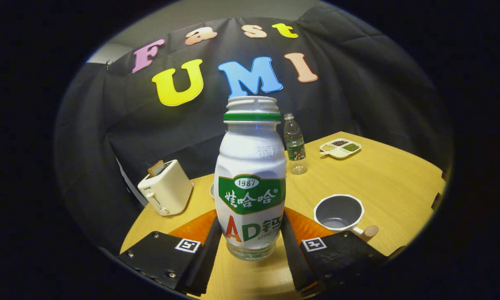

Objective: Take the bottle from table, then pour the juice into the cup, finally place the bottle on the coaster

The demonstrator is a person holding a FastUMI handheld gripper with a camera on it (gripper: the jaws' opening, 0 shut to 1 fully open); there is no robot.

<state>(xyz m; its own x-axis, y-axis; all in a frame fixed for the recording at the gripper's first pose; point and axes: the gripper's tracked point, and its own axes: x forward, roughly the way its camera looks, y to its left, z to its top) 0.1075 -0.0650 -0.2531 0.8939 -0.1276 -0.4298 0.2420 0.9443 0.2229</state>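
A white juice bottle (250, 183) with a green label and a green neck ring stands upright between my fingers, its mouth uncapped. My gripper (250, 227) is shut on its lower body, one finger pressing each side. Whether the bottle's base touches the wooden table (383, 183) I cannot tell. An orange coaster (196, 227) lies flat just behind the bottle and shows on both sides of it. The cup (338, 212), grey inside with a white rim and a short wooden handle, sits just beyond my right finger, to the right of the coaster.
A cream toaster (166, 192) with a slice in it stands beyond the fingers to the left. A clear water bottle (295, 146) is behind the juice bottle. A small divided dish (340, 148) of grains lies farther right. A white rim (212, 190) peeks from behind the juice bottle.
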